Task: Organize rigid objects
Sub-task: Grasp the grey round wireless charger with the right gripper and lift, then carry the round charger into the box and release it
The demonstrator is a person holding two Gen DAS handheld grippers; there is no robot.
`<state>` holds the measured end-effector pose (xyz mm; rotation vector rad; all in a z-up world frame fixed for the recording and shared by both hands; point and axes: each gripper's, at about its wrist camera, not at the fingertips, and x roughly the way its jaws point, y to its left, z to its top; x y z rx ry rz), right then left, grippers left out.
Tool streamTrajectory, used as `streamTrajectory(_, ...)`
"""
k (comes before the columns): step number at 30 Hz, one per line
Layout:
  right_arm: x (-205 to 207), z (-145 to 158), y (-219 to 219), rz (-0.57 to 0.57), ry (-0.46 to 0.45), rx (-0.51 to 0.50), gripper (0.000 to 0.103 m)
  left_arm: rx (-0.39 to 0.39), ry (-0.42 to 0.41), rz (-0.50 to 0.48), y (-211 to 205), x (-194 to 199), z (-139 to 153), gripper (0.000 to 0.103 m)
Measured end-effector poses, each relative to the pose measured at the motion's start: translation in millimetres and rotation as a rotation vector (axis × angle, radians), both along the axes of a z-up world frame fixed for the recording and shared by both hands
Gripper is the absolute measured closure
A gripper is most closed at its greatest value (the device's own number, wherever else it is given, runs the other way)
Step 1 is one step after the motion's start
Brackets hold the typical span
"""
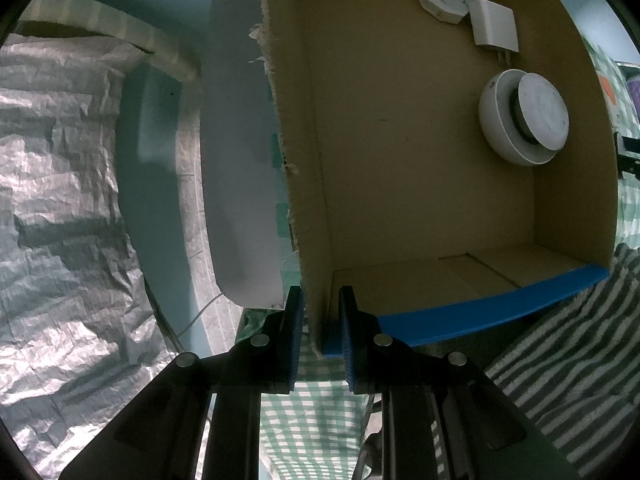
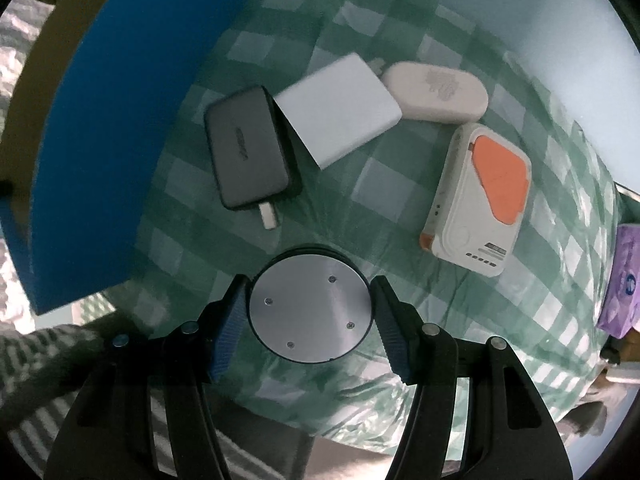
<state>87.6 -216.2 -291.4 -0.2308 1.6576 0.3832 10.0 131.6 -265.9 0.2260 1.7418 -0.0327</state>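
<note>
The right tool grips a round silver disc by its rim above the checked cloth. The left tool is clamped on the cardboard box's near wall. The box's blue side lies to the disc's left, so the disc likely travels that way.

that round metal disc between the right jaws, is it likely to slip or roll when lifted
The round disc looks stiff, with a smooth metal face and four screws, so probably heavy for its size. Its curved edge meets the pads of the right gripper on two narrow spots, so it may swivel or slip. Dropped on edge, it might roll across the checked cloth.
</note>
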Motion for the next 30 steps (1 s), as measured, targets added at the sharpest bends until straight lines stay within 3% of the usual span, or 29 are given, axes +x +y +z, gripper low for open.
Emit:
streamTrajectory(6,-5,24,0,-0.013,-0.023,0.035,0.041,-0.001,-0.001,-0.008,-1,-1,0,0.086)
streamTrajectory(15,9,95,45,0.047,-0.092,0.093,0.041,-0.004,0.003,-0.013,-1,0,0,0.086)
streamTrajectory(20,14,120,76,0.109,-0.129,0.119,0.041,-0.006,0.001,-0.014,-1,1,0,0.086)
streamTrajectory(25,18,126,107,0.16,-0.145,0.122,0.041,-0.007,0.001,-0.016,-1,2,0,0.086)
streamTrajectory(30,20,114,135,0.206,-0.148,0.121,0.041,-0.005,0.001,-0.015,-1,1,0,0.086)
